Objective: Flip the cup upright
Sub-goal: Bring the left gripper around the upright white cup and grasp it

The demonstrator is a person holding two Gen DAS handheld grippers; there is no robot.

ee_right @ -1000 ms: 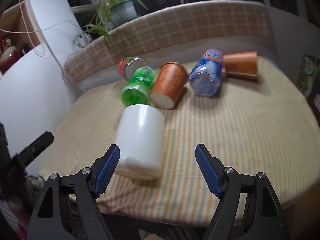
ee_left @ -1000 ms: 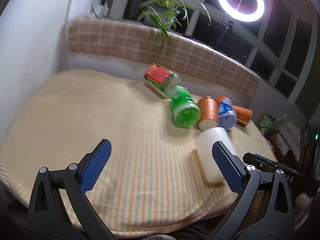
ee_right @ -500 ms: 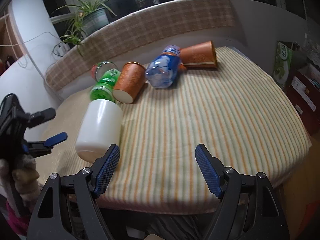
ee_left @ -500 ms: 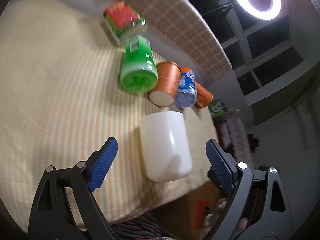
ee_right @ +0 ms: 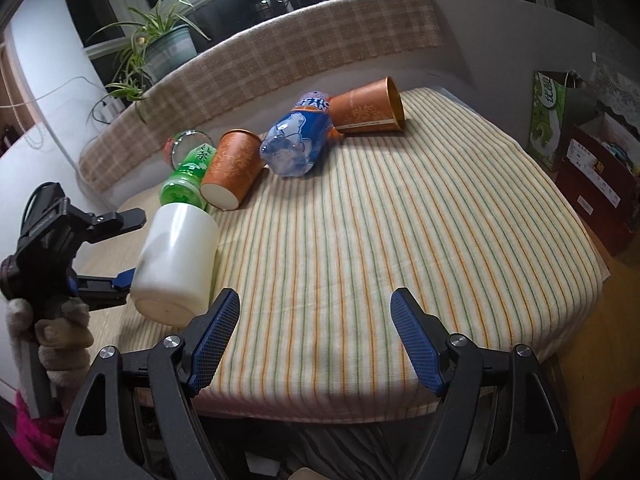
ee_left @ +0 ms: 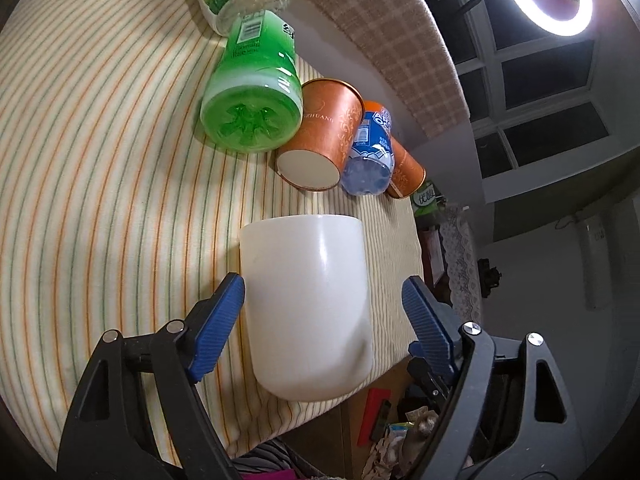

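Cup: the plain white plastic cup (ee_left: 306, 304) lies on its side at the near left edge of the striped cloth-covered table (ee_right: 400, 240), base toward the near edge.
Left gripper: the left gripper (ee_left: 323, 300) is spread wide, its blue-padded fingers (ee_left: 218, 320) straddling the cup; the left pad sits just beside the cup wall, contact unclear, the right pad stands apart.
Right gripper: the right gripper (ee_right: 314, 320) is wide open over the near table edge, holding nothing, right of the cup.
Beyond the cup: a green plastic bottle (ee_left: 254, 100), an orange patterned paper cup (ee_left: 320, 136) and a blue plastic bottle (ee_left: 370, 152) lie tipped over.
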